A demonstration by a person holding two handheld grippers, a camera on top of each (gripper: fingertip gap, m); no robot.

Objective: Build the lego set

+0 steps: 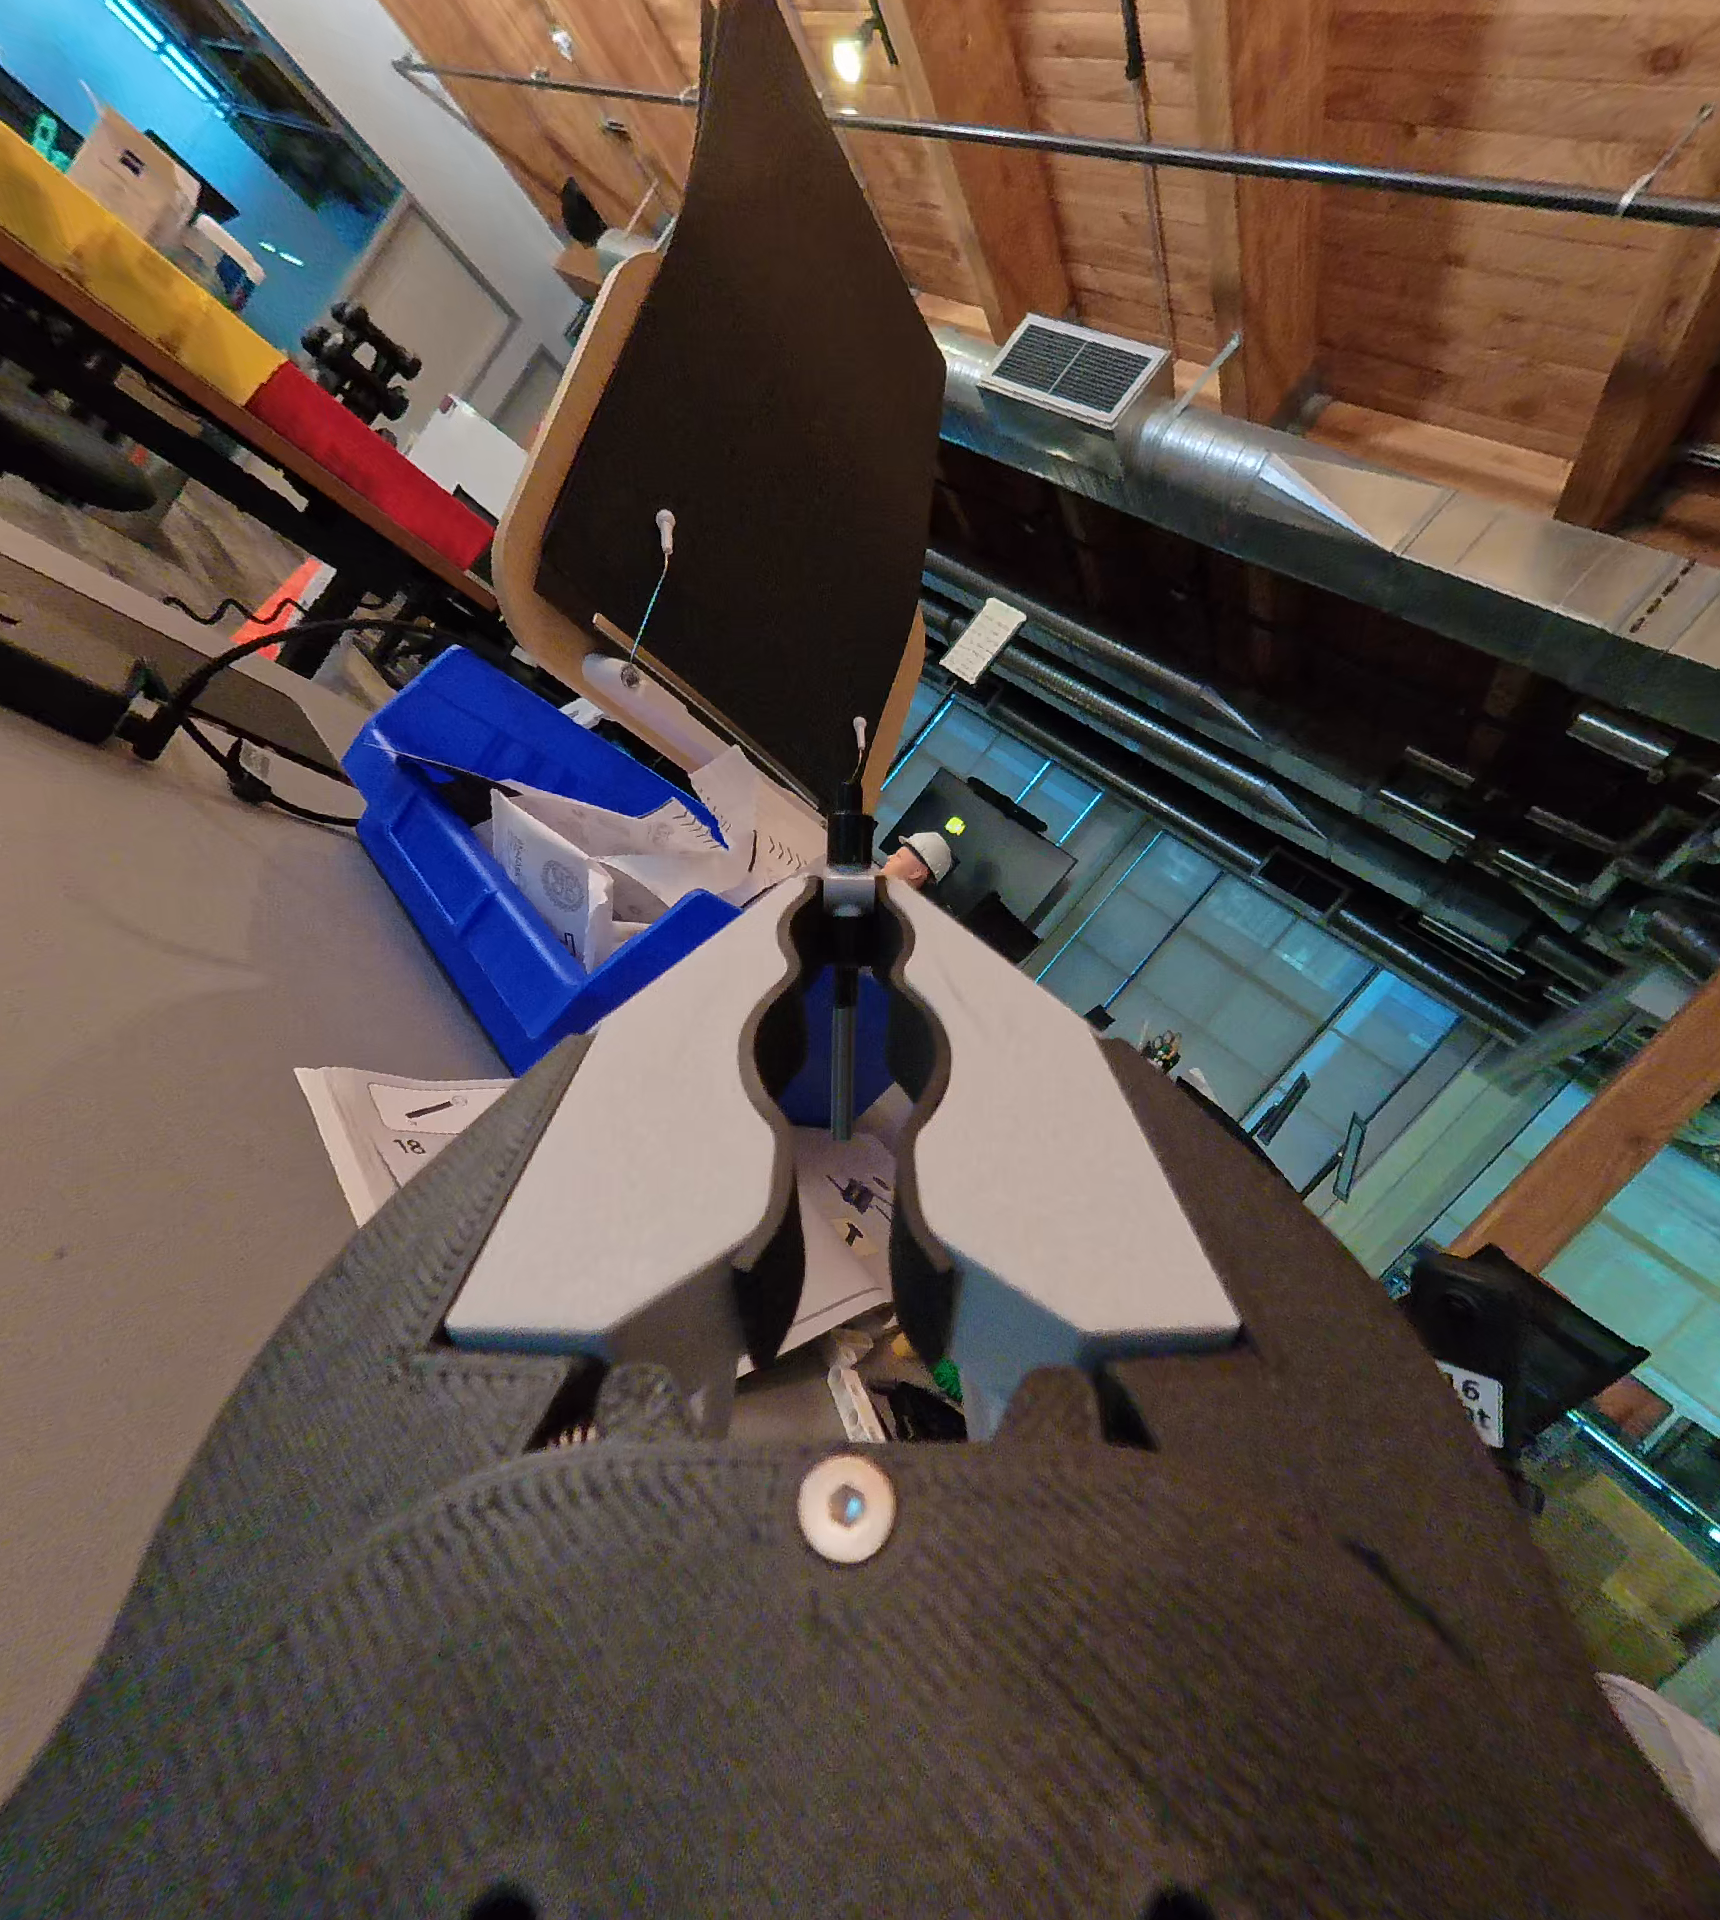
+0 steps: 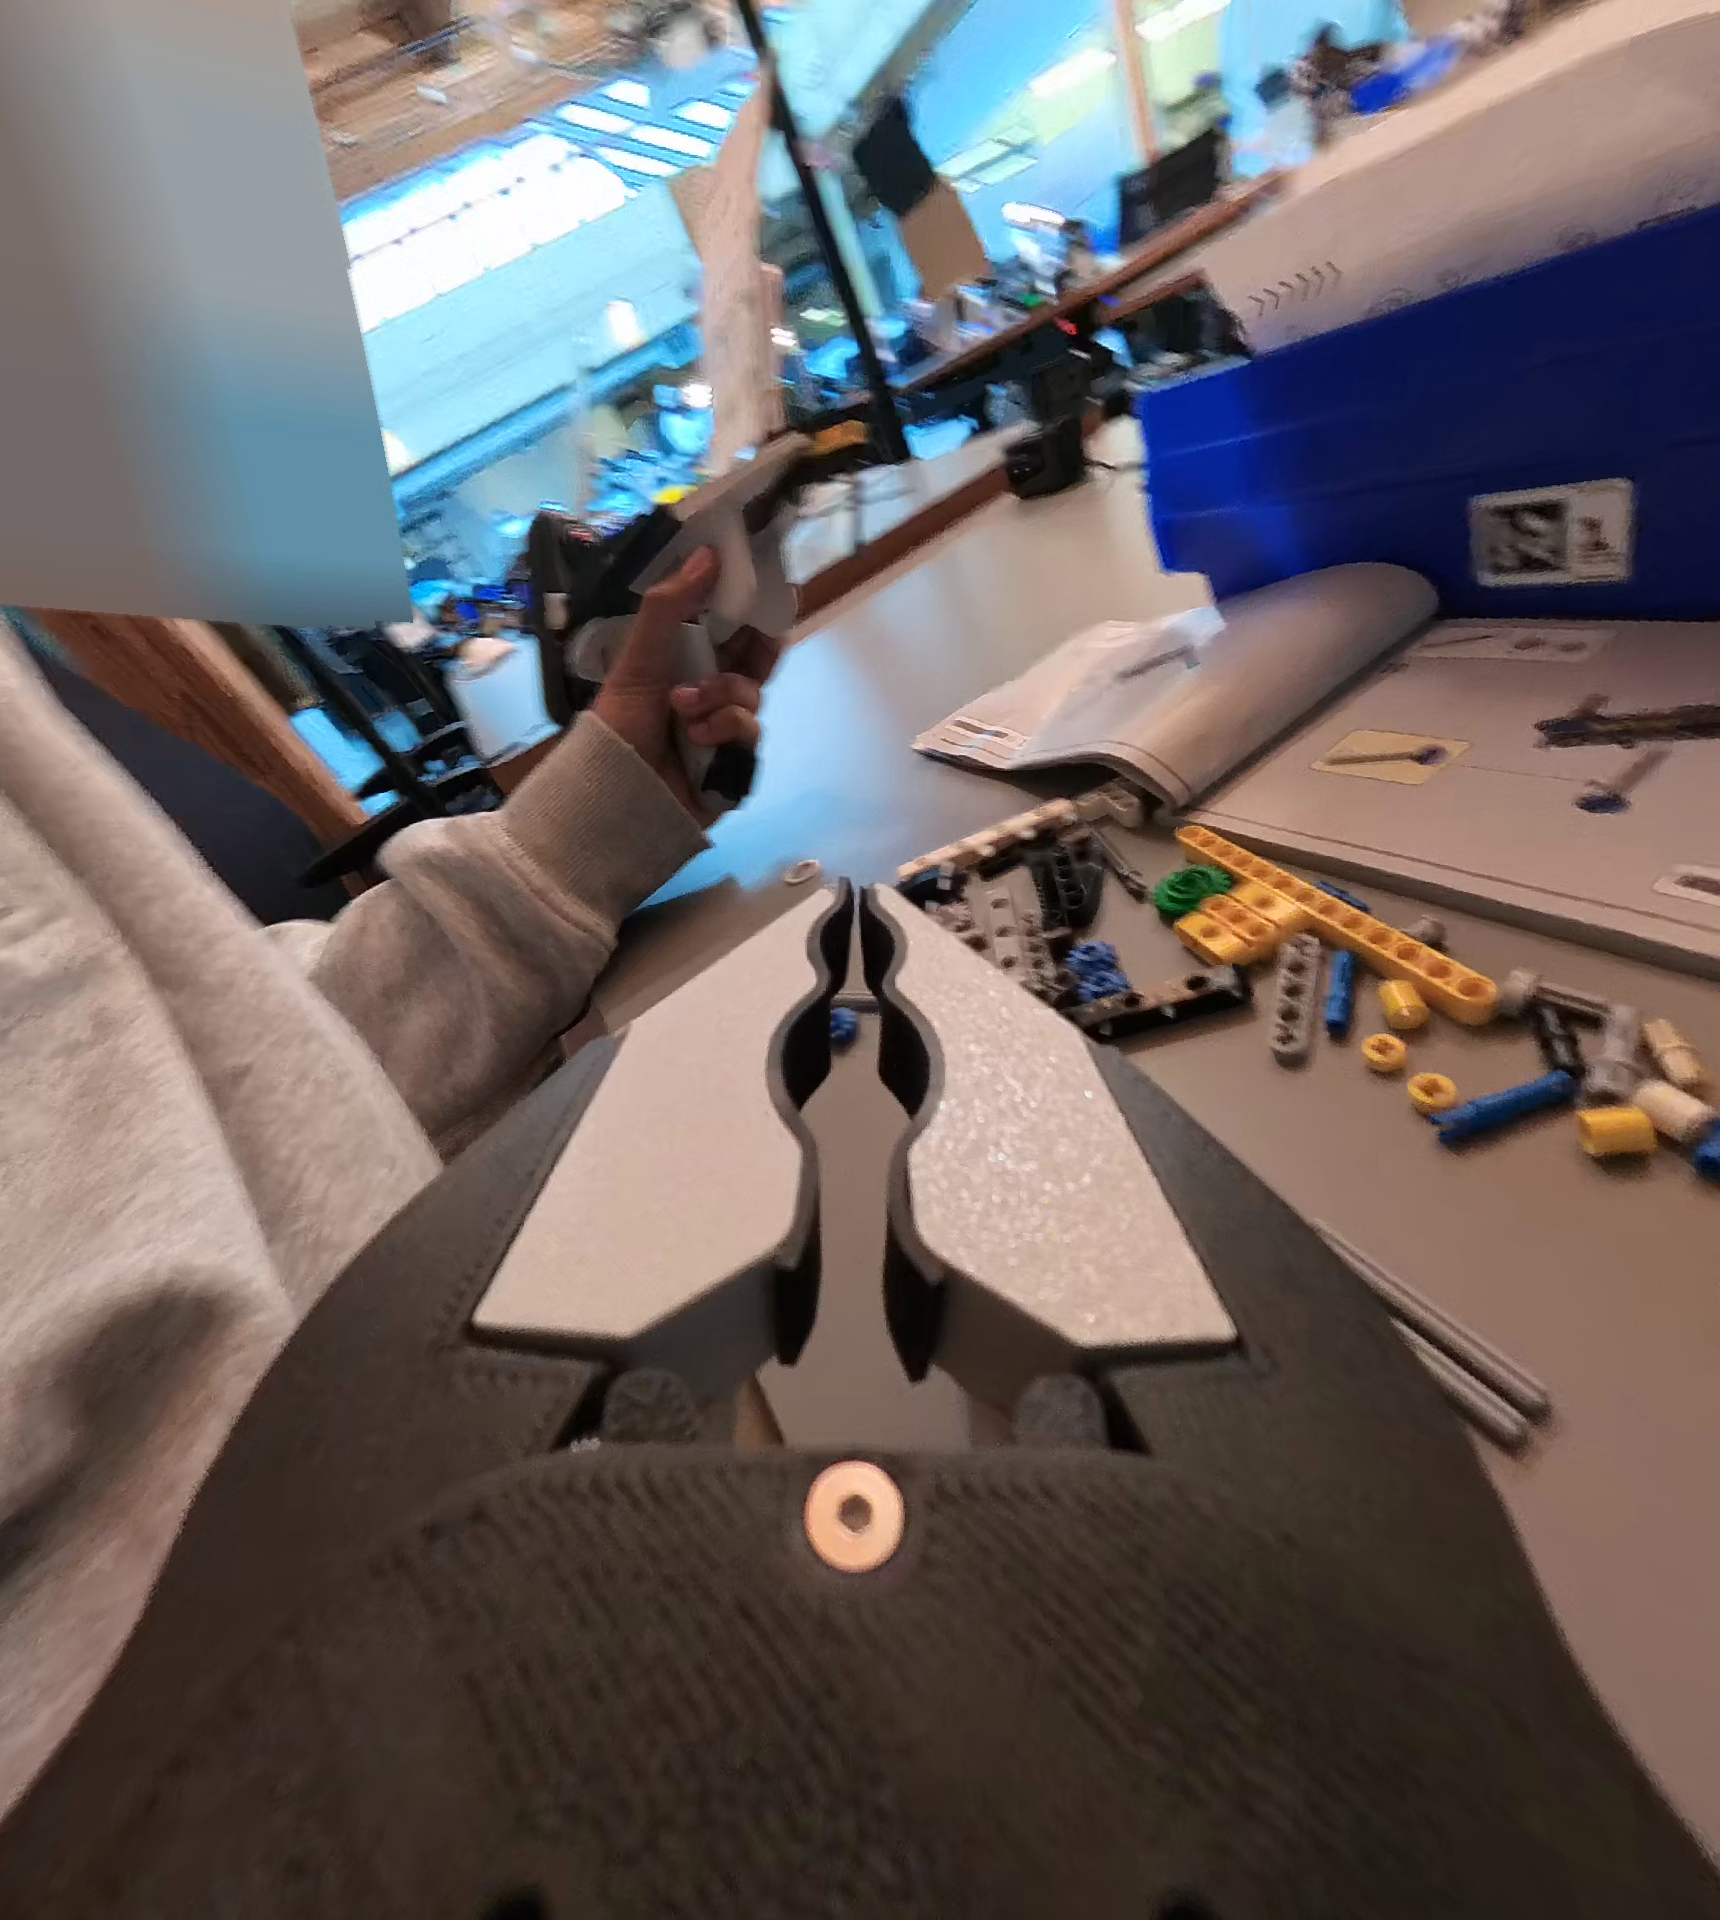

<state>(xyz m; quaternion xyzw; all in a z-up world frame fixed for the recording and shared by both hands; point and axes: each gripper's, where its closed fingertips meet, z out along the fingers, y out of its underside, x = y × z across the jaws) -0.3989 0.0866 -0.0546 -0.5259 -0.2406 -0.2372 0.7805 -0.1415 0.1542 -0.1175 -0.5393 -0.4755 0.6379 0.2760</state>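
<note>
My left gripper (image 1: 848,896) is shut on a small lego piece: a grey connector (image 1: 848,891) on a dark axle (image 1: 843,1049), with a black part sticking out past the tips. It is lifted and tilted up off the table. My right gripper (image 2: 856,896) is shut and empty, low over the grey table. Loose lego parts lie to its right: a yellow beam (image 2: 1344,925), a green gear (image 2: 1191,889), a grey and black frame (image 2: 1032,914), blue pins (image 2: 1505,1104). The left gripper (image 2: 731,540) also shows in the right wrist view, held up in a hand (image 2: 674,665).
A blue bin (image 1: 482,831) with paper bags stands on the table; it also shows in the right wrist view (image 2: 1458,436). An open instruction booklet (image 2: 1458,769) lies beside the parts. Two grey rods (image 2: 1438,1340) lie at the right. A person's grey sleeve (image 2: 482,894) fills the left.
</note>
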